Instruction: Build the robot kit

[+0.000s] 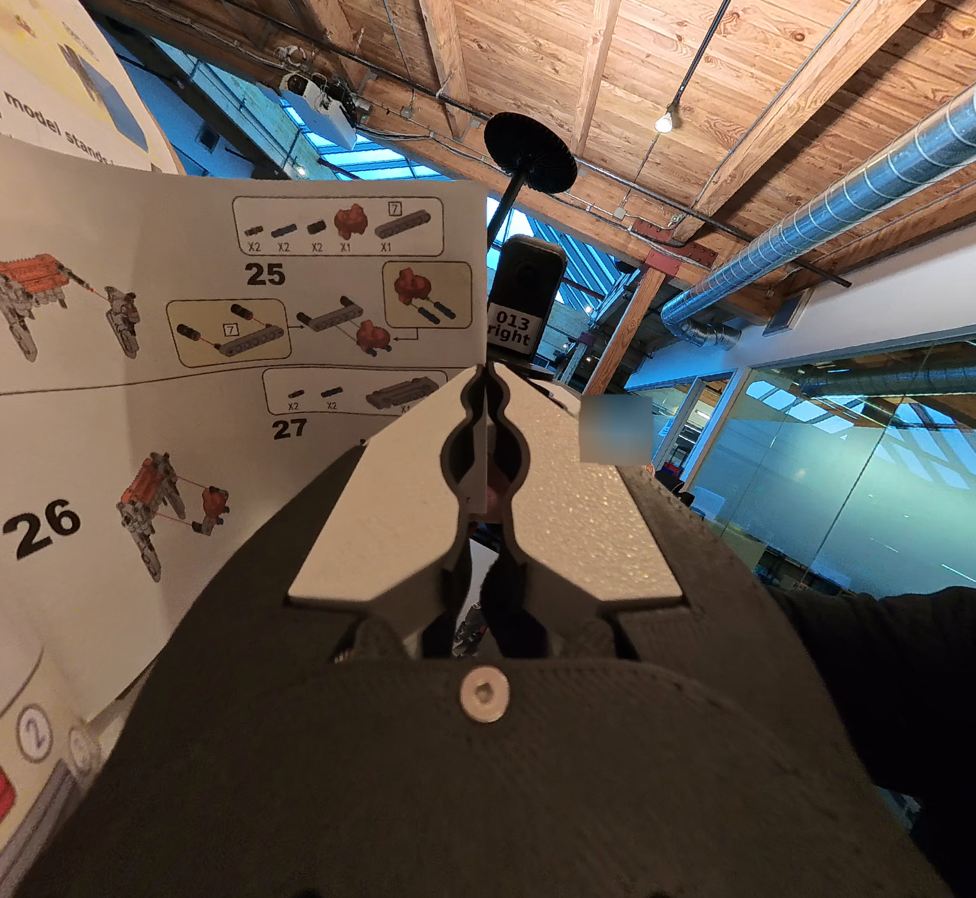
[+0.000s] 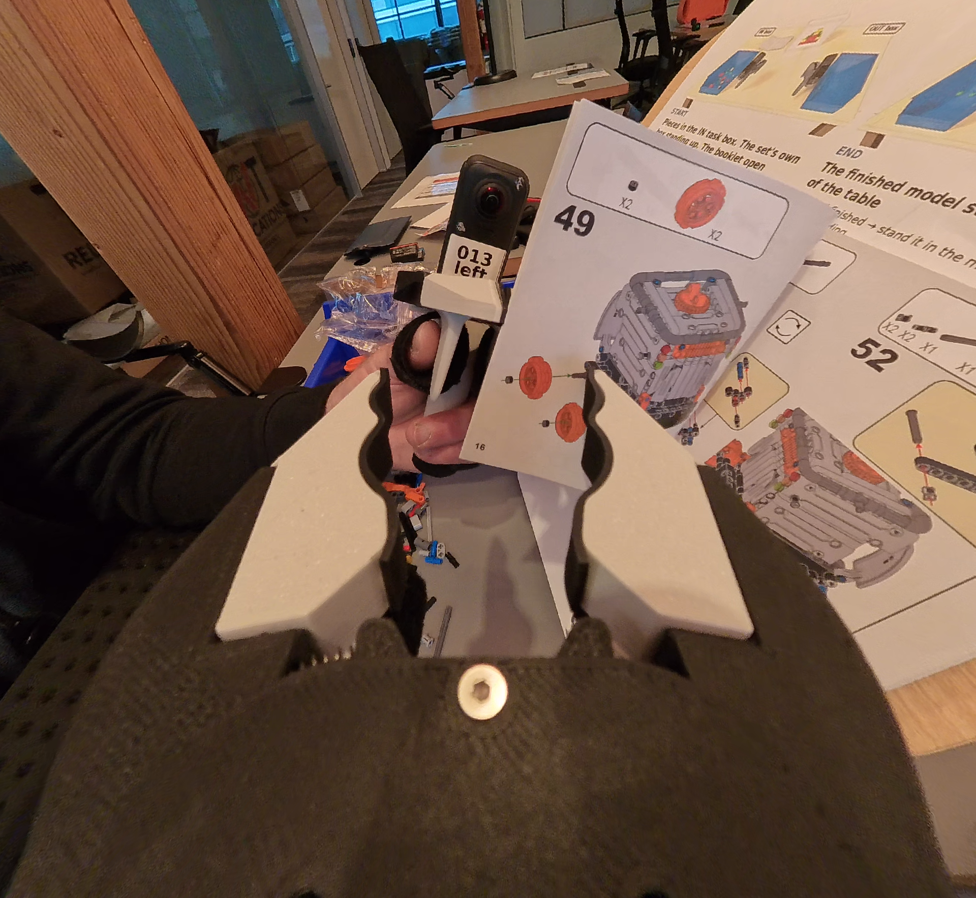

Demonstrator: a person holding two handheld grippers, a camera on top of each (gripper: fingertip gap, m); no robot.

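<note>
My left gripper [image 1: 485, 371] is shut on the edge of a lifted page of a building-set instruction booklet [image 1: 237, 323]. The paper edge runs down between its pads and the page stands up to the left. In the right wrist view the lifted page [image 2: 634, 302] stands upright and hides the left gripper's fingers. The left gripper's body [image 2: 465, 291] and the hand [image 2: 422, 429] holding it show beside the page. My right gripper [image 2: 486, 381] is open and empty just in front of that page. Its right finger [image 2: 602, 429] overlaps the page's lower part. The right gripper's camera [image 1: 523, 286] shows behind the page.
The open booklet [image 2: 845, 397] lies at the right under a large printed sheet [image 2: 871, 106]. Small loose building pieces [image 2: 422, 529] lie on the grey table below my jaws. A blue bin with clear plastic bags [image 2: 359, 312] stands farther back. A wooden post [image 2: 132, 159] stands at the left. My two grippers' fingertips are within a few centimetres of each other.
</note>
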